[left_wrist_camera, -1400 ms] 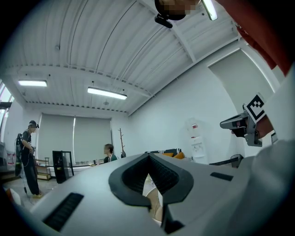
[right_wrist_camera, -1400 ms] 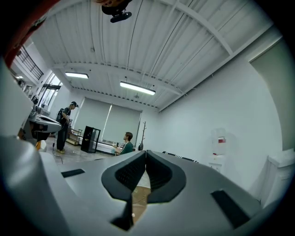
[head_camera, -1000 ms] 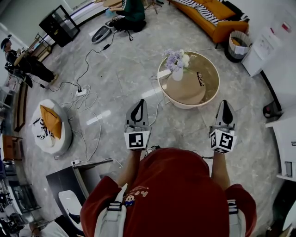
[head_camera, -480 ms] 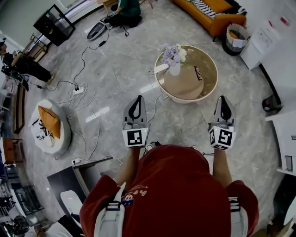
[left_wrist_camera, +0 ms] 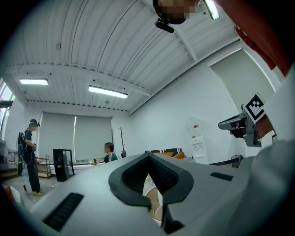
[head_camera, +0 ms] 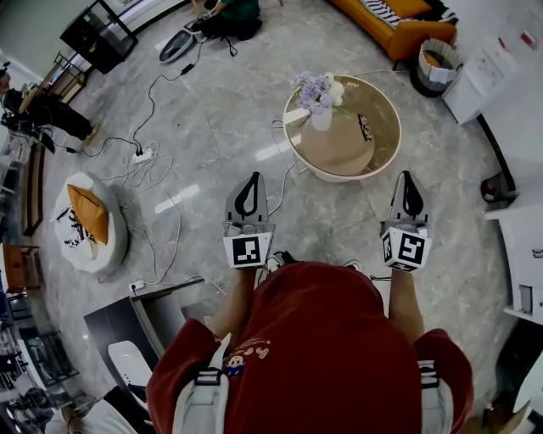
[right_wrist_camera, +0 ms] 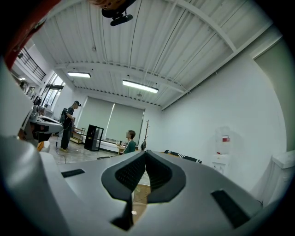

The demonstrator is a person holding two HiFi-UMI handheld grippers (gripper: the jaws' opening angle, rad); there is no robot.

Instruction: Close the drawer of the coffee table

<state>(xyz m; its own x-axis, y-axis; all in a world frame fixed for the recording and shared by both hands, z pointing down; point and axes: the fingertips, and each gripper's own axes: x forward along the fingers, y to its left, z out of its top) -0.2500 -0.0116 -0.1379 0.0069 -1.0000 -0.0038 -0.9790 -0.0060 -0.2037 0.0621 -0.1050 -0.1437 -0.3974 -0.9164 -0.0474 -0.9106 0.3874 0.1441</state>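
The round coffee table [head_camera: 379,159] stands on the marble floor [head_camera: 221,127] straight ahead of the person, a little nearer to the right gripper [head_camera: 408,176] than to the left gripper [head_camera: 252,180]. Being round, it has no long axis. A paler tan area on its near-left part faces the person, but I cannot tell if this is the drawer. On the table stand one vase of pale flowers [head_camera: 321,103] at the left edge and one small dark object [head_camera: 365,127] near the middle. Both grippers are held level and point toward the table, well apart from it. The fingers of each one are closed together at the tips and hold nothing. Between them and the table lies bare floor, with one thin cable [head_camera: 287,185] just beside the table's near-left rim. Further around are one orange sofa [head_camera: 399,38], one basket [head_camera: 434,68], one round white seat with an orange cushion [head_camera: 89,222], more cables [head_camera: 157,174], one black stand [head_camera: 95,34], and two other people, one sitting [head_camera: 225,15] and one standing [head_camera: 42,110].
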